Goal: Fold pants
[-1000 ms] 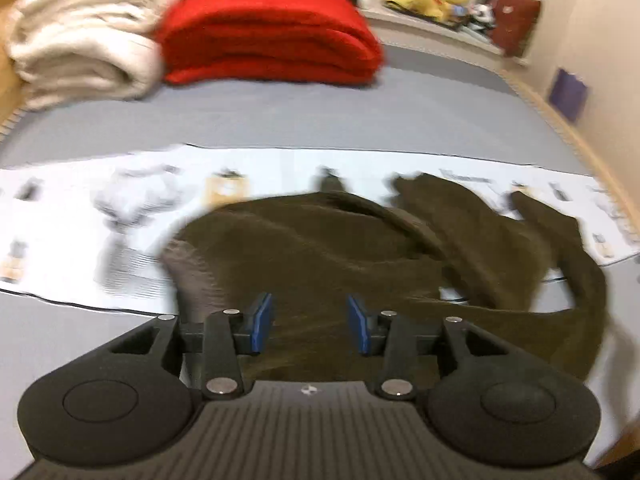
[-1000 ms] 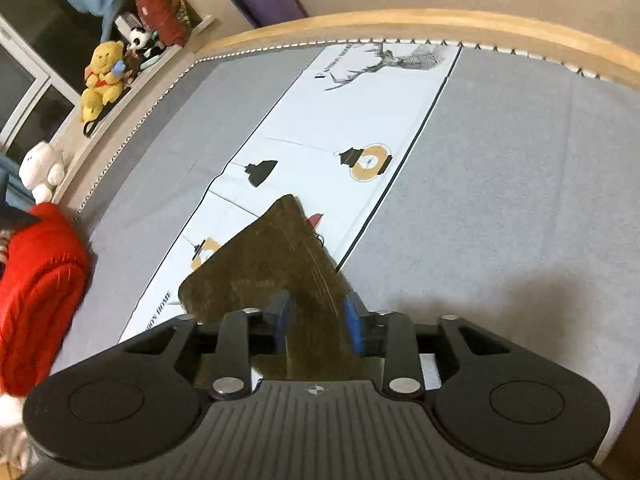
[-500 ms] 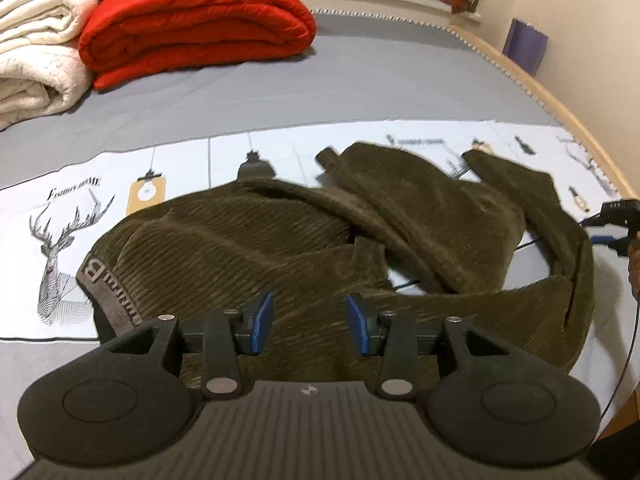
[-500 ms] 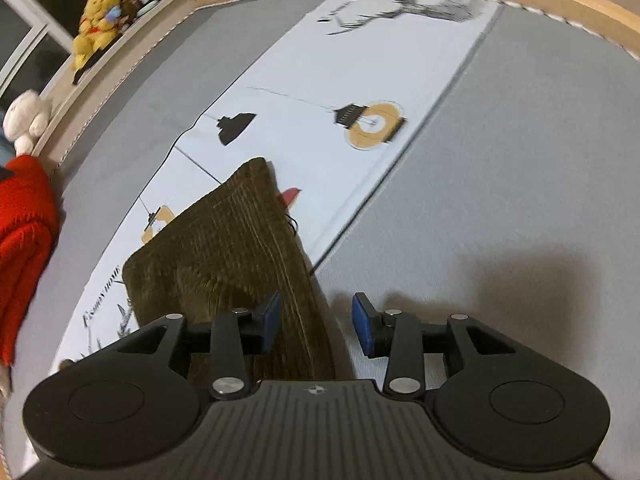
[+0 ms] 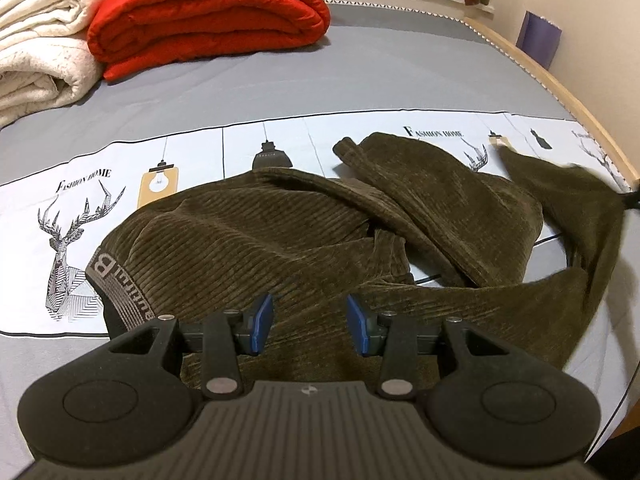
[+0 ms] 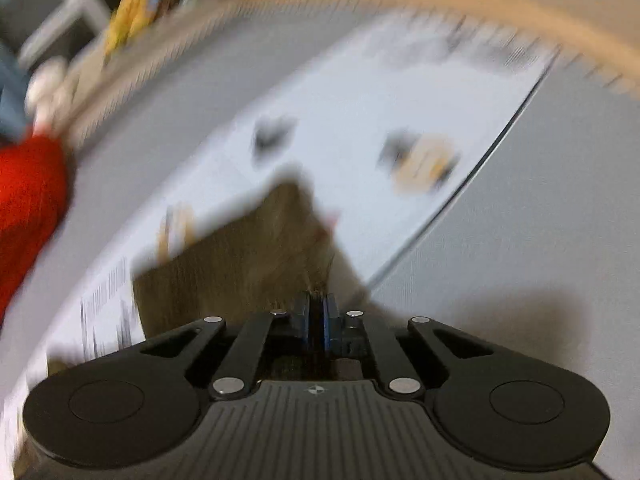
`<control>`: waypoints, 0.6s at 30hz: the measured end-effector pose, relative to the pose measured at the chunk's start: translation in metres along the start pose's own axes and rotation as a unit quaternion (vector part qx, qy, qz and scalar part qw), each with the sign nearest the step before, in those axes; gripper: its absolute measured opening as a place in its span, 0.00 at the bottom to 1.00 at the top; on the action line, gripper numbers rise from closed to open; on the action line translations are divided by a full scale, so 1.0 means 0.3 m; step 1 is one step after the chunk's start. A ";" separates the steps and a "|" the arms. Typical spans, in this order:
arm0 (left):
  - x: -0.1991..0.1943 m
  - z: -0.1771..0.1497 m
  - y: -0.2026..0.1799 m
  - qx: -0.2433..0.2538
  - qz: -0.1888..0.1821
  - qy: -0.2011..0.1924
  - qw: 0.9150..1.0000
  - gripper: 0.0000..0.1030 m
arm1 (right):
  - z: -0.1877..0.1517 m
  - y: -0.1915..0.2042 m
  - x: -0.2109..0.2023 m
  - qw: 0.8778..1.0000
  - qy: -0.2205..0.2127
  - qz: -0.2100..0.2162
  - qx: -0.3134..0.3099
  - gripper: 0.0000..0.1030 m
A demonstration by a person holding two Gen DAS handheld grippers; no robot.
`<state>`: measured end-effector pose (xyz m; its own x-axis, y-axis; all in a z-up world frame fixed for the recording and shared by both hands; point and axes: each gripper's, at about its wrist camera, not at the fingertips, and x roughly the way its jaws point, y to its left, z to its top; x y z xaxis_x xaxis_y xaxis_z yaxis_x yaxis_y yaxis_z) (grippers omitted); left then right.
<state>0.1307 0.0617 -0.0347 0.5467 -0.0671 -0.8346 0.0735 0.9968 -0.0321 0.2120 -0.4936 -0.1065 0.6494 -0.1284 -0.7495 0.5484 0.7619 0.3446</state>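
Under left tongs [image 5: 308,324] held apart, crumpled pants [image 5: 320,248], right tongs [image 6: 318,316] clamped on hem.

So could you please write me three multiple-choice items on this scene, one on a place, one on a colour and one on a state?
1. Where do the pants lie?
A. on the printed strip of the bed cover
B. on the red blanket
C. on the shelf with the toys

2. What colour is the blanket beside the white one?
A. blue
B. red
C. yellow

3. How do the right tongs stand?
A. wide open
B. out of view
C. shut on the pants

Answers: 1 A, the pants spread over the strip with deer and lamp prints; 2 B, the folded blanket is bright red; 3 C, the pads meet with olive cloth pinched between them.
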 end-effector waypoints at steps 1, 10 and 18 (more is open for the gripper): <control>-0.001 0.001 -0.004 0.002 -0.001 -0.001 1.000 0.44 | 0.022 -0.008 -0.078 0.998 -0.049 -0.040 0.021 0.05; -0.019 0.001 -0.012 0.007 -0.009 -0.006 1.000 0.44 | -0.064 -0.424 -0.165 0.925 0.017 -0.293 0.239 0.08; -0.027 0.023 0.119 -0.053 -0.012 -0.004 0.999 0.44 | -0.006 -0.088 -0.317 0.981 -0.093 -0.135 0.099 0.28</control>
<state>0.1346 0.0976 -0.0251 0.5526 -0.0913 -0.8285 -0.0009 0.9939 -0.1101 0.1348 -0.5005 -0.0455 0.5409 -0.4374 -0.7184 0.7935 0.5486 0.2635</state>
